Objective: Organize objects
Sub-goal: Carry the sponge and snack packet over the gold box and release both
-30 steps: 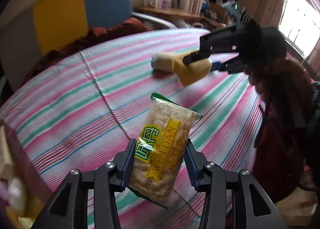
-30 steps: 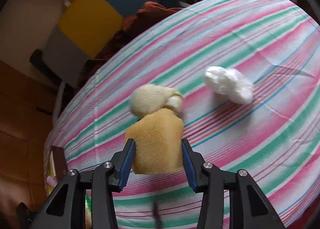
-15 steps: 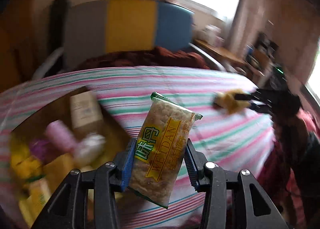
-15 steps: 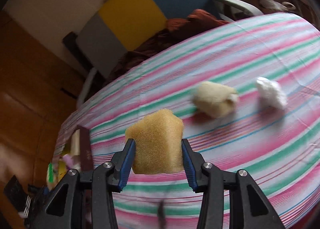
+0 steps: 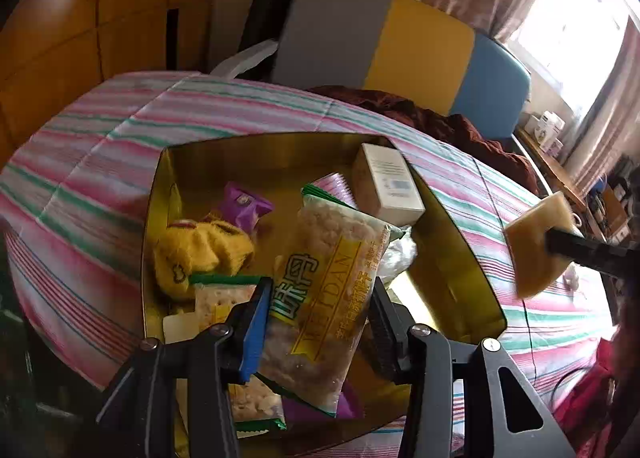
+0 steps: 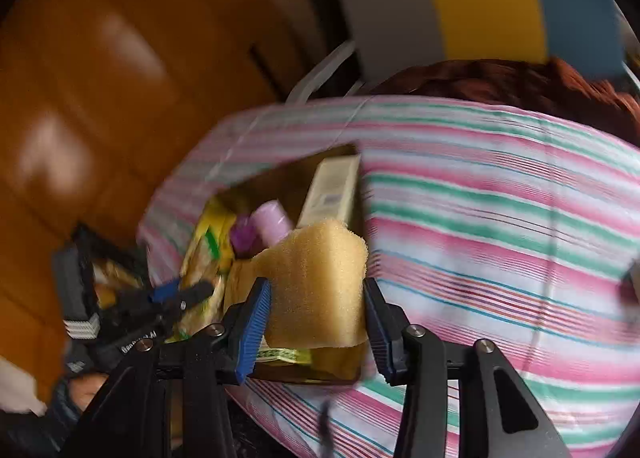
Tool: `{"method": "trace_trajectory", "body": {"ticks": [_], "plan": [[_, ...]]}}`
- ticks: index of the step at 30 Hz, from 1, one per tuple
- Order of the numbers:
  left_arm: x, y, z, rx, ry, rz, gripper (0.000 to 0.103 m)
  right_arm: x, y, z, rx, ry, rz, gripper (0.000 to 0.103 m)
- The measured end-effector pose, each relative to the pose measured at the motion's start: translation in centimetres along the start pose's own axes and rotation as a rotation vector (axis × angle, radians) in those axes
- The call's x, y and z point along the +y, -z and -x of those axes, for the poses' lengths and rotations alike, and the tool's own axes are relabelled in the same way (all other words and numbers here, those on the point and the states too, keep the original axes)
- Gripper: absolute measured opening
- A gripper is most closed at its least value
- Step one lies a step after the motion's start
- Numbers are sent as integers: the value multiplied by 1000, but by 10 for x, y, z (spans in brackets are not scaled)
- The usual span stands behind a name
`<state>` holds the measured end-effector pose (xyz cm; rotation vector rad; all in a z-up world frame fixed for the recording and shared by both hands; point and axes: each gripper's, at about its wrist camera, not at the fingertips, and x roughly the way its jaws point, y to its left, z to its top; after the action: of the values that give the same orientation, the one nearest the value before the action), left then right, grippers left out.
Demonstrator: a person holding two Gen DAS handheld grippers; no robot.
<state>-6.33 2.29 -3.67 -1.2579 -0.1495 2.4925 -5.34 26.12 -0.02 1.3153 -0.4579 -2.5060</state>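
Note:
My left gripper [image 5: 316, 318] is shut on a clear snack packet [image 5: 324, 290] with yellow WELLDAN print, held above an open gold box [image 5: 452, 242]. The box holds a yellow plush [image 5: 196, 250], a purple wrapper [image 5: 246, 206], a white carton [image 5: 386, 184] and more snack packets. My right gripper [image 6: 316, 298] is shut on a yellow sponge [image 6: 316, 282], held near the box's right side [image 6: 348, 366]. The sponge [image 5: 536, 242] shows at the right of the left wrist view. The left gripper [image 6: 180, 294] shows blurred at the left of the right wrist view.
The box sits on a round table with a pink, green and white striped cloth [image 5: 100, 162]. A grey, yellow and blue chair [image 5: 400, 38] with a dark red cloth [image 5: 440, 122] stands behind. Wooden panels [image 6: 100, 98] are at the left.
Both grippers have swung left across the table to the gold box. The left one now holds the packet over the box; the right has brought the sponge up beside it.

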Motion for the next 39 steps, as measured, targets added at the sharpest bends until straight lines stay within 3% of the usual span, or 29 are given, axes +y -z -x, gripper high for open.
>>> {"method": "trace_trajectory", "body": {"ticks": [2, 4, 9, 15, 23, 30, 39], "plan": [[-1, 1, -4, 3, -3, 4, 47, 16, -1, -24, 60, 13, 51, 46], [2, 0, -6, 5, -5, 7, 47, 26, 0, -44, 113, 81, 105, 46], [1, 1, -12, 15, 9, 7, 47, 31, 7, -63, 183, 177, 164, 51], [0, 1, -18, 38, 10, 18, 48, 21, 8, -62, 178, 224, 150, 58], [-1, 3, -22, 43, 2, 19, 53, 22, 11, -46, 127, 210, 108, 59], [-6, 5, -9, -9, -66, -20, 56, 34, 15, -47, 105, 225, 138, 59], [-20, 8, 23, -144, -163, -81, 64, 45, 24, -43, 62, 263, 173, 59]]}}
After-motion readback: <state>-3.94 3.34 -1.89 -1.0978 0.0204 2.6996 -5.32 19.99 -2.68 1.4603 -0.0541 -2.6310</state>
